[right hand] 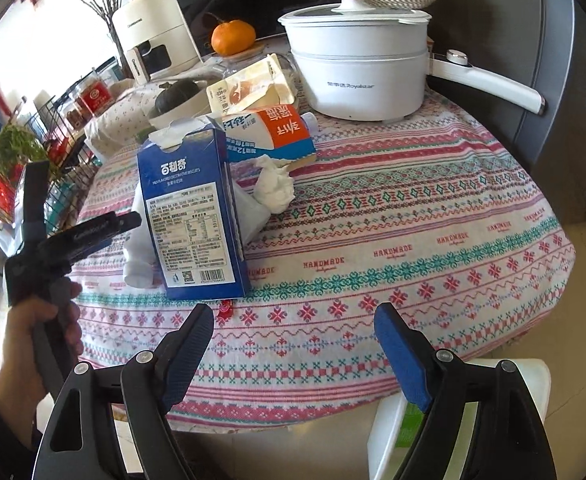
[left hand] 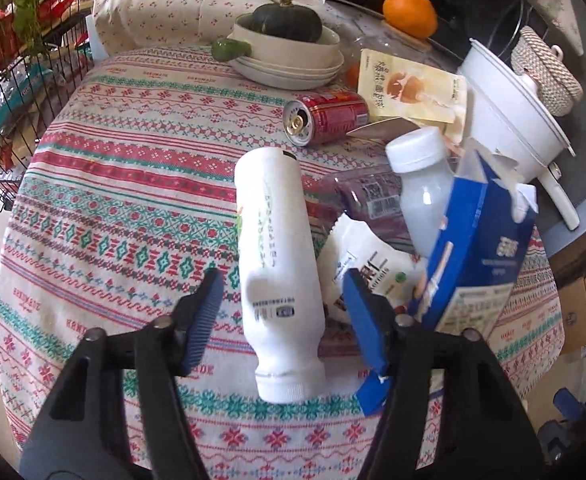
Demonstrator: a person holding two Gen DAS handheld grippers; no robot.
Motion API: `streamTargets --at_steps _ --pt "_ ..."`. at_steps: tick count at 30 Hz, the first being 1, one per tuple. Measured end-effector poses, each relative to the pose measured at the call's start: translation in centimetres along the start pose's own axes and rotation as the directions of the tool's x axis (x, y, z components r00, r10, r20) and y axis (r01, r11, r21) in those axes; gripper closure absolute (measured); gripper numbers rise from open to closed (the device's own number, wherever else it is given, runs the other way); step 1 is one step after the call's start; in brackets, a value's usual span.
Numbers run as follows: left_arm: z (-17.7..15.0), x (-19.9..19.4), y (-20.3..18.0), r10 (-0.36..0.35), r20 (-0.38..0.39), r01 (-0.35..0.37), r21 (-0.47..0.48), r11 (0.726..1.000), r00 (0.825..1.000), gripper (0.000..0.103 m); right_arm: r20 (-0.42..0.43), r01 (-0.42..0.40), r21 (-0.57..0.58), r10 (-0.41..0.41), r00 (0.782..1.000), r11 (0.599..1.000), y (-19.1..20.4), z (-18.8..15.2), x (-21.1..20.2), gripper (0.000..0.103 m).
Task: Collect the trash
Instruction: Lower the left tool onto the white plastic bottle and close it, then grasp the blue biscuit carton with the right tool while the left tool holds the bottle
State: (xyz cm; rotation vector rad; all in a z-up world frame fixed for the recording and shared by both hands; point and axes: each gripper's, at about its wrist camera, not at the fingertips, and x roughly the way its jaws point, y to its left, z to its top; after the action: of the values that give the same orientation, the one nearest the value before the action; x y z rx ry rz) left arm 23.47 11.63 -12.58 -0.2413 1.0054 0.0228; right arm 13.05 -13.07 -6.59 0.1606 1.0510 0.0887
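Patterned desk (left hand: 113, 184); blue box (left hand: 477, 256) hides the clear bottle (left hand: 373, 196) lower right; white bottle (left hand: 277, 264) centre frame, lying lengthwise, cap toward camera, between left tool's (left hand: 281, 316) spread fingers; right tool (right hand: 293, 344) released too.

Left gripper (left hand: 283, 312) jaws spread around lying white bottle (left hand: 277, 272) — blue biscuit box (left hand: 477, 256) crowds right finger, wrappers and capped bottle (left hand: 421, 184) packed behind. Right gripper (right hand: 293, 350) over bare tablecloth (right hand: 413, 232) — open room ahead up to electric pot (right hand: 357, 68).
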Motion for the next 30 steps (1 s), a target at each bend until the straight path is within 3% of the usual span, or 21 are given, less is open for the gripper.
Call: streamTargets --at_steps 5,12,20,22,30 --pt "-0.7 1.6 0.1 -0.012 -0.049 0.011 -0.007 1.0 0.999 0.051 0.003 -0.016 -0.01 0.016 1.0 1.0 1.0 0.4 0.7 0.019" --pt "-1.2 0.3 1.6 -0.007 -0.094 0.005 -0.016 1.0 0.996 0.052 0.074 -0.042 -0.066 0.047 0.996 0.997 3.7 1.1 1.7 0.014" --pt "-2.7 -1.4 4.4 0.027 -0.128 -0.018 0.066 0.998 0.991 0.052 0.14 -0.05 -0.134 0.069 0.988 0.99 7.8 1.7 5.4 0.01" --pt "-2.9 -1.8 5.2 0.017 -0.135 -0.01 0.057 0.998 0.991 0.052 0.162 -0.054 -0.137 0.076 0.984 0.989 8.7 1.7 6.3 0.0" --pt "-3.1 -2.0 5.8 0.002 -0.136 0.006 0.058 0.998 0.991 0.052 0.17 0.056 -0.135 -0.032 0.985 0.989 11.1 2.3 10.5 0.0"
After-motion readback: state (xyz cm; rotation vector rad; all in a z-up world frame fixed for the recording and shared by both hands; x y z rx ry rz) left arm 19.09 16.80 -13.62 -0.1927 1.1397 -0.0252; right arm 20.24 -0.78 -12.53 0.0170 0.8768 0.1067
